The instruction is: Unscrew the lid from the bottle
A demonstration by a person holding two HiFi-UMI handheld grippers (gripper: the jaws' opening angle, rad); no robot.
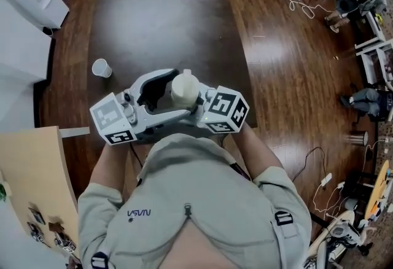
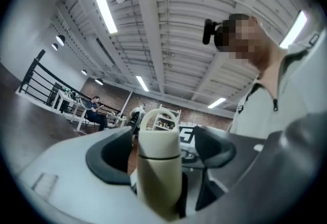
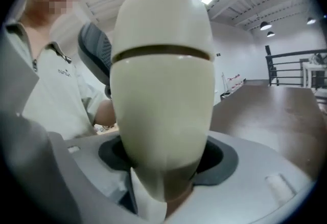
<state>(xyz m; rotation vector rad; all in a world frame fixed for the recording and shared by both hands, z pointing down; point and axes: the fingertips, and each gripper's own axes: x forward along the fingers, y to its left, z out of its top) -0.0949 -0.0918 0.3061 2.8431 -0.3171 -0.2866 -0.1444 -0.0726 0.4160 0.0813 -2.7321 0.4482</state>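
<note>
The cream bottle (image 3: 163, 115) is held in the air close to the person's chest, over the near end of the dark wooden desk (image 1: 159, 16), with its rounded lid (image 3: 162, 18) uppermost. The lid is on the bottle, and a thin dark seam runs round where the two meet. The right hand-held gripper (image 3: 163, 161) is clamped on the bottle's body, its dark pads pressed against both sides just below the widest part. The left hand-held gripper (image 2: 161, 154) comes in from the other side with its jaws spread wide. The bottle's top stands between them, but the left gripper view shows a gap between it and the pad (image 2: 110, 159) on either side, so this gripper grips nothing. From the head view the two grippers meet at the bottle, and their marker cubes point outward to left and right. A white cup (image 1: 101, 68) sits on the desk near its left edge, well apart from the bottle.
</note>
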